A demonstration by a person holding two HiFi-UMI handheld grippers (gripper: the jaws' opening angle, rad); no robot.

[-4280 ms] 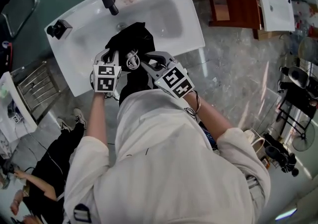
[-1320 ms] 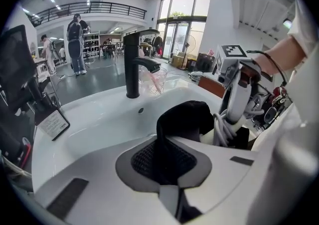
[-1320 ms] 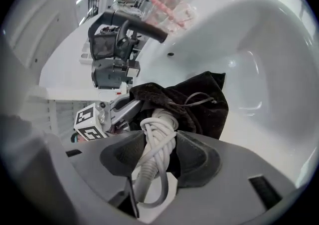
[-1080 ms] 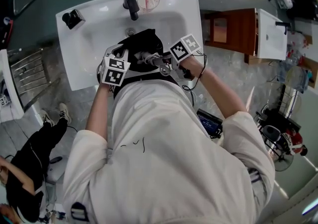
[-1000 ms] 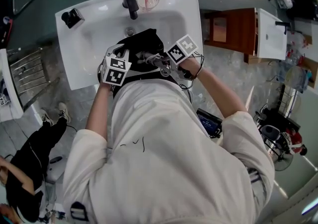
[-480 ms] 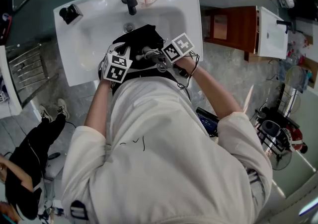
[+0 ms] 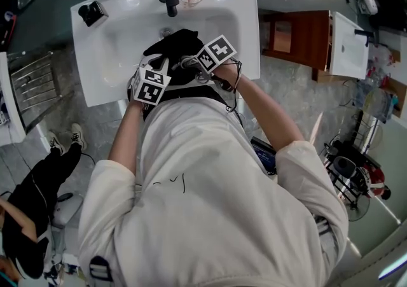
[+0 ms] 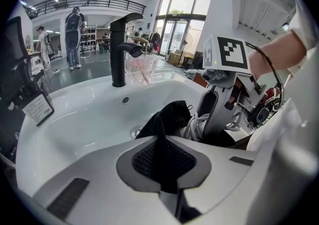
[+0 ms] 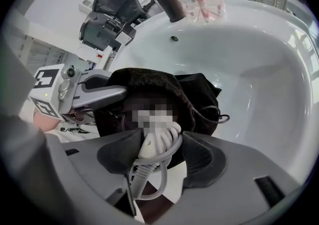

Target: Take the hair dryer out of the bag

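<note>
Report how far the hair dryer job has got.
Done: the black bag sits in the sink, its edge pinched by the left gripper, jaws shut on the fabric. In hand: the right gripper, jaws just opening, straddles the white coiled cord poking from the bag. Left: no dryer body shows outside the bag yet.

Black bag [image 7: 173,45] lies crumpled, white dryer cord [image 9: 157,141] apparently protruding.
</note>
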